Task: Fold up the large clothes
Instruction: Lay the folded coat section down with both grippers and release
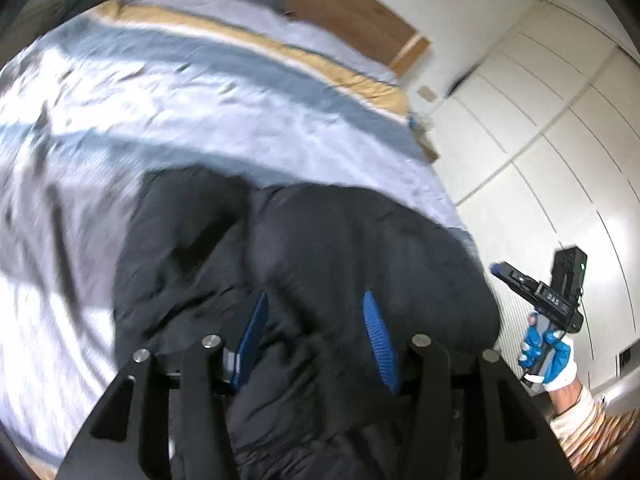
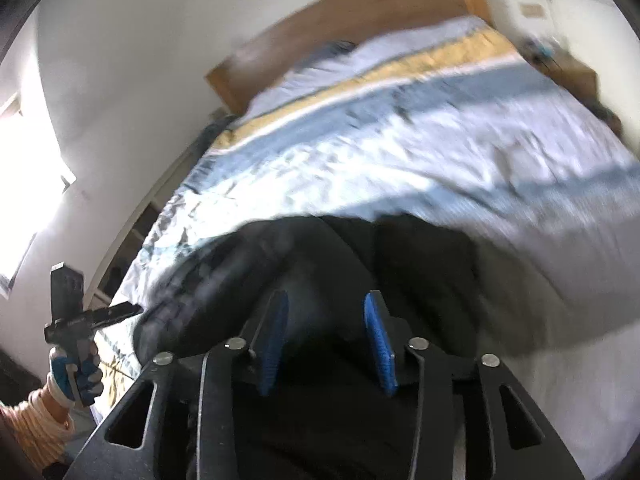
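A large black puffy garment (image 1: 304,264) lies bunched on the near part of the bed; it also shows in the right wrist view (image 2: 360,256). My left gripper (image 1: 316,336) hovers just over it with its blue pads (image 1: 378,340) spread apart and nothing between them. My right gripper (image 2: 328,340) is also over the garment, blue pads (image 2: 378,344) apart and empty. The right gripper shows from outside in the left wrist view (image 1: 536,292), beside the garment's right edge. The left gripper shows at the far left of the right wrist view (image 2: 80,312).
The bed (image 1: 180,112) has a pale blue cover with blue and yellow stripes and a wooden headboard (image 2: 360,12). White wardrobe doors (image 1: 540,140) stand to the right of the bed. A bright window (image 2: 24,200) and shelves are on the left.
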Demonstrator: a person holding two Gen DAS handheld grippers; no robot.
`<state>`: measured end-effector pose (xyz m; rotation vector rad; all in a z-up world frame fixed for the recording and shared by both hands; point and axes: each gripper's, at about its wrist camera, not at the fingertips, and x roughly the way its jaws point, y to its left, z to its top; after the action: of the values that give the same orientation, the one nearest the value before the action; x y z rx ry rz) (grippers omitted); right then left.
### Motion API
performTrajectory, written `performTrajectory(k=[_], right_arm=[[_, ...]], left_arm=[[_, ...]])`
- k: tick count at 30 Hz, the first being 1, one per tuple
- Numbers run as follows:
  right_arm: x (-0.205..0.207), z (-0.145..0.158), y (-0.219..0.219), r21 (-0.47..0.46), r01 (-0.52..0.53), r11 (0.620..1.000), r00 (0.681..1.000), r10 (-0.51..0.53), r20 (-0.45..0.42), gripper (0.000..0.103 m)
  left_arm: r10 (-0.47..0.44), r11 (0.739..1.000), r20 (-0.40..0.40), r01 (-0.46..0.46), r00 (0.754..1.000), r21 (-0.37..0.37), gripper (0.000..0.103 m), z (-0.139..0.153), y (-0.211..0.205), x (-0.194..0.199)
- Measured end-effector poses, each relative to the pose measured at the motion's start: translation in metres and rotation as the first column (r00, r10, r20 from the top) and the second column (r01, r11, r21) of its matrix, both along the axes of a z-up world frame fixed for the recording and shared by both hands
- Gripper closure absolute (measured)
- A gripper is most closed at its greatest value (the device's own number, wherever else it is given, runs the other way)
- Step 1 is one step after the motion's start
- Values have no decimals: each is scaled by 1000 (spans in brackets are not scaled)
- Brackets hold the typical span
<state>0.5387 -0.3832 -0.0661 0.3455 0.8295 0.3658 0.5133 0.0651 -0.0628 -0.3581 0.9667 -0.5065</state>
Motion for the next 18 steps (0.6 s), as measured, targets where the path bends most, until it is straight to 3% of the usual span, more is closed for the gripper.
performTrajectory(k=[6, 9, 14, 18], right_arm=[[32, -13, 47, -75, -101, 992, 995, 101, -2, 54], [38, -36, 59, -134, -131, 982, 991, 127, -33, 53], [25, -81, 59, -217, -157, 963, 986, 142, -82, 53], [15, -107, 53, -264, -145, 954, 988, 124, -95, 53]], left_arm=[[-55, 997, 31, 54, 998, 50, 48, -5, -47, 34], [-56, 994, 4, 55, 998, 93, 48, -31, -62, 50], [-63, 984, -27, 66, 998, 167, 48, -87, -69, 46], [-79, 971, 5, 76, 997, 226, 48, -116, -81, 43]])
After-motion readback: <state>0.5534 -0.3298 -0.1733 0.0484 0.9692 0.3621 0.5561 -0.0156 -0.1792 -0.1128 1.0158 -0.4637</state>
